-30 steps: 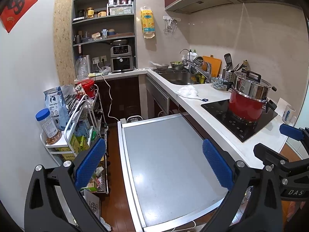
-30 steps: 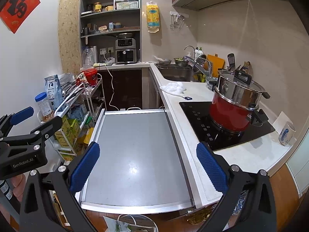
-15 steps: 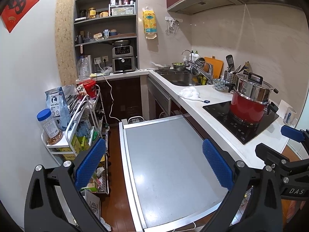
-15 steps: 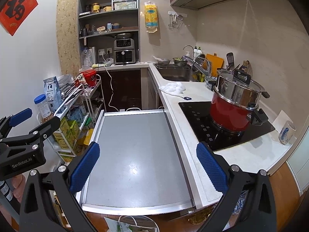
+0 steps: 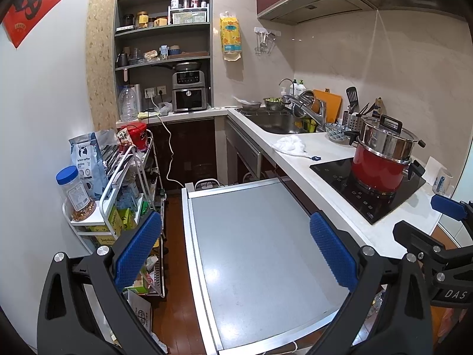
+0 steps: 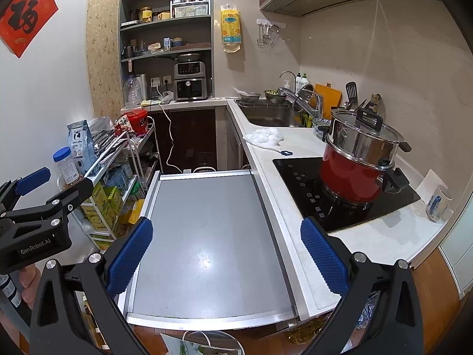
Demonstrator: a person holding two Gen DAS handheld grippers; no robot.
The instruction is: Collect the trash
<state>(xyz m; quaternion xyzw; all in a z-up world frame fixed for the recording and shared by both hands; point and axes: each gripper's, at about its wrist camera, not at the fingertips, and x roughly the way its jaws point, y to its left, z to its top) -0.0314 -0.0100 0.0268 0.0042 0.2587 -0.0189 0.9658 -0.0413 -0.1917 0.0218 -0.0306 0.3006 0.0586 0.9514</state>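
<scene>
Fingers of left gripper (image 5: 235, 250) and right gripper (image 6: 226, 256) spread wide, nothing held, both above the grey pull-out table (image 5: 260, 254). Left: blue-lidded jar (image 5: 74, 190) of snacks on rack's corner. Crumpled white tissue (image 6: 264, 137) lies at the counter's (image 6: 381, 241) front edge, beside the sink (image 6: 270, 117). Red pot (image 6: 353, 177), lidded. Only the right view shows a paper bag (image 6: 204, 343) below the table's near edge.

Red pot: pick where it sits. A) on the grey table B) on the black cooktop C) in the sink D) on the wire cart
B: the red pot, with a steel steamer stacked on top, stands on the black cooktop on the counter.
</scene>
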